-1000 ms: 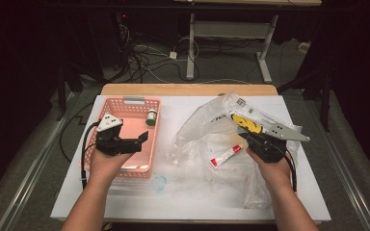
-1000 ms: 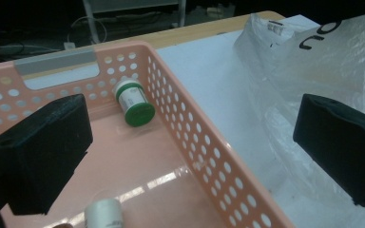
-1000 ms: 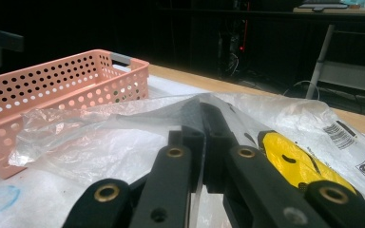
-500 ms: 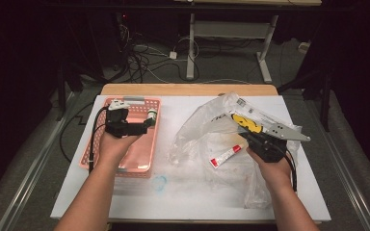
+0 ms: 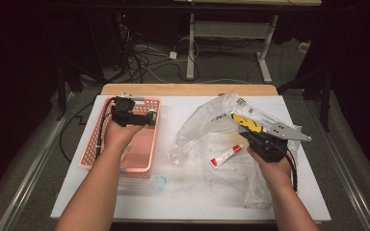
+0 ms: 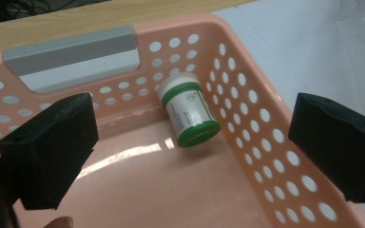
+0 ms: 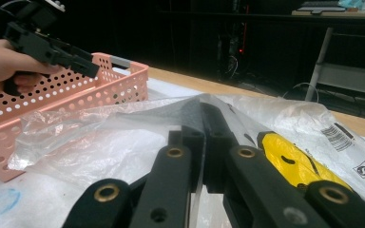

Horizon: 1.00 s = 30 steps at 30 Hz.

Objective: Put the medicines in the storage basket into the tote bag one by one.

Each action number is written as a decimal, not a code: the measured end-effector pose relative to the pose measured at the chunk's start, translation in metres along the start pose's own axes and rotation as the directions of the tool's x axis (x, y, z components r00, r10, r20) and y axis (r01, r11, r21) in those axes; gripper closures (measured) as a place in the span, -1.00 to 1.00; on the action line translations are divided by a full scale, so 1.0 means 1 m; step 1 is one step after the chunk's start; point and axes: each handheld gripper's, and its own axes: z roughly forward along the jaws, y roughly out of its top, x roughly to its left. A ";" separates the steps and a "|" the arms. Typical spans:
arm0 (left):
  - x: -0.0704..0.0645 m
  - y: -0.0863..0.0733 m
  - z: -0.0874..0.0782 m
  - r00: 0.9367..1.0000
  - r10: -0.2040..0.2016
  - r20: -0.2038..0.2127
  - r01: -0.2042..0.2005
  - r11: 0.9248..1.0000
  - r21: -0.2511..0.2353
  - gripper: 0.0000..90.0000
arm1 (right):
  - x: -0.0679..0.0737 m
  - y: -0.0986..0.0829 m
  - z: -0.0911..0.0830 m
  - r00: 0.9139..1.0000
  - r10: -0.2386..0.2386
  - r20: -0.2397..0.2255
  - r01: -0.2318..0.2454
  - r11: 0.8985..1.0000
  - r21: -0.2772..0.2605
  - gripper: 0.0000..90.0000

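Note:
A small white jar with a green lid (image 6: 190, 114) lies on its side in the far right corner of the pink perforated basket (image 6: 247, 95). My left gripper (image 6: 195, 142) hangs just above it, open wide, with the jar ahead between the jaws and untouched. From the high view, that gripper (image 5: 144, 119) is over the basket's (image 5: 91, 144) far end. My right gripper (image 7: 202, 137) is shut on a fold of the clear plastic bag (image 7: 123, 142). It holds the bag (image 5: 207, 130) at mid-right (image 5: 250, 137). A red-and-white tube (image 5: 225, 156) lies inside the bag.
The bag bears a yellow smiley print (image 5: 246, 122) and a barcode label (image 7: 340, 130). A blue ring mark (image 5: 160, 183) sits on the white tabletop (image 5: 183, 204) near the basket's front. A wooden strip (image 5: 188, 90) runs along the far edge.
My left gripper has moved from the basket's middle to its far end and now points down at the jar. The right gripper and bag have stayed put.

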 end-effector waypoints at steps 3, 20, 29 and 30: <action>0.004 0.004 0.008 1.000 -0.016 0.007 0.016 1.000 0.025 -0.90 | 0.000 0.000 0.000 1.000 0.001 -0.001 -0.001 1.000 0.000 1.00; 0.015 0.014 0.044 0.995 -0.101 0.017 0.098 0.988 0.118 -0.64 | 0.001 -0.001 0.001 1.000 0.016 -0.010 -0.016 1.000 -0.001 1.00; 0.019 0.018 0.054 0.991 -0.124 0.045 0.117 0.985 0.130 -0.37 | 0.001 -0.001 0.002 1.000 0.012 -0.009 -0.012 1.000 0.004 1.00; 0.019 0.018 0.055 0.991 -0.128 0.049 0.120 0.984 0.133 -0.34 | 0.001 -0.001 0.002 1.000 0.014 -0.008 -0.013 1.000 0.004 1.00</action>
